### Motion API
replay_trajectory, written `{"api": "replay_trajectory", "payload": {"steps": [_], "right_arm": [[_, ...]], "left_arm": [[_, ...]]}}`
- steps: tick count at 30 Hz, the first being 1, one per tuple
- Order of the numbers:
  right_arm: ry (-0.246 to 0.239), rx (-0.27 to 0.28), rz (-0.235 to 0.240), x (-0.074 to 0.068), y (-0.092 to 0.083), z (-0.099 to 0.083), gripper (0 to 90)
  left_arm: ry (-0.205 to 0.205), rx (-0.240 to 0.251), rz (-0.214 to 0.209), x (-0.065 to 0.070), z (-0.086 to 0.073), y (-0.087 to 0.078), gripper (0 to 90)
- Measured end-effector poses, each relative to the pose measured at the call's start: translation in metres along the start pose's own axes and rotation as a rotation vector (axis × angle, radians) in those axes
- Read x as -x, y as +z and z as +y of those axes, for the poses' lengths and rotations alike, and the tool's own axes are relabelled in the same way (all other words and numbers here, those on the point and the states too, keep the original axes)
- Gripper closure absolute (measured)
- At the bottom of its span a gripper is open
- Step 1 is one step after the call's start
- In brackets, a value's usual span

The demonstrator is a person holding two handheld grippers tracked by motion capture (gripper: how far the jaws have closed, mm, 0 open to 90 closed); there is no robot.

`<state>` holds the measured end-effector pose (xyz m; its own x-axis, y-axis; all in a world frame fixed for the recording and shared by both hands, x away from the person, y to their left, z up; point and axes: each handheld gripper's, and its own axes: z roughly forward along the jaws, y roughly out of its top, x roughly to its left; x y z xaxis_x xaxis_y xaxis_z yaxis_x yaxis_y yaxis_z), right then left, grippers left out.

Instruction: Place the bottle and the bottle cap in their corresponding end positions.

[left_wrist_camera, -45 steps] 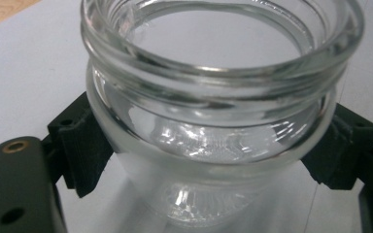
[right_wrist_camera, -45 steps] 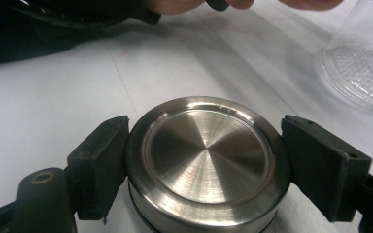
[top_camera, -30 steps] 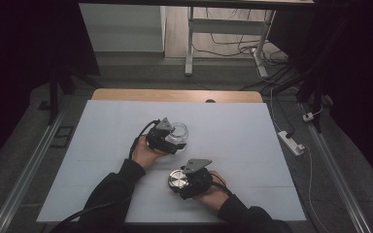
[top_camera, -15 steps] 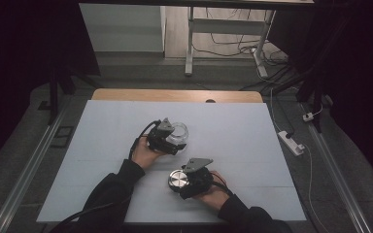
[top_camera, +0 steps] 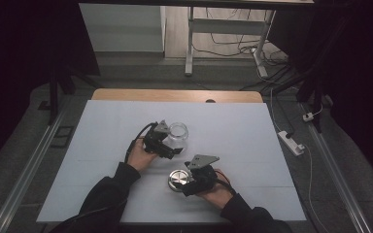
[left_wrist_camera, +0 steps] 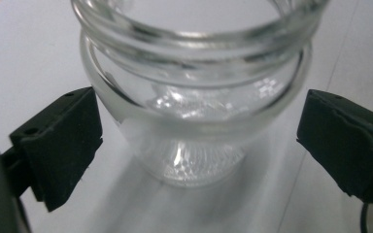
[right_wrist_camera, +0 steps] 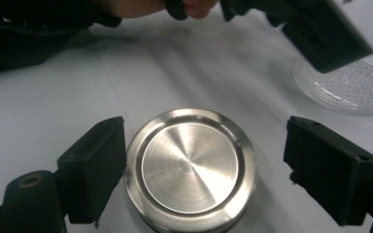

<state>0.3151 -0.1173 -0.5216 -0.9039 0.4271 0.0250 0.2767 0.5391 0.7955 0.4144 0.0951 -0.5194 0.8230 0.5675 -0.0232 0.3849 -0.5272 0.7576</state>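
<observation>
A clear glass jar stands upright without a lid on the white table, between the jaws of my left gripper. Those jaws have just been opening, and both pads now stand clear of the glass. In the high view the jar is near the table's middle, with the left gripper just in front of it. A round steel lid lies flat between the jaws of my right gripper, which have also just been opening. Its left pad sits at the rim and its right pad is well apart. The lid lies left of the right gripper.
The white table has free room to the left, right and far side of the hands. Its wooden far edge runs along the back. A power strip lies on the floor to the right. The left gripper's jaw reaches into the right gripper view.
Both hands, the jar and the lid keep their places in the high view. At that size the jaws' spread cannot be compared.
</observation>
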Motion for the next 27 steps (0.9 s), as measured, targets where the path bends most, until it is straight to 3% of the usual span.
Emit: {"api": "replay_trajectory", "payload": {"steps": [9,27], "right_arm": [[0.026,0.001,0.012,0.0,-0.005,0.002,12.3],[0.056,0.022,0.008,0.005,-0.023,0.007,6.5]], "left_arm": [[0.001,-0.021,0.002,0.009,-0.003,-0.011,0.0],[-0.02,-0.016,0.005,0.028,-0.017,-0.044,0.0]]}}
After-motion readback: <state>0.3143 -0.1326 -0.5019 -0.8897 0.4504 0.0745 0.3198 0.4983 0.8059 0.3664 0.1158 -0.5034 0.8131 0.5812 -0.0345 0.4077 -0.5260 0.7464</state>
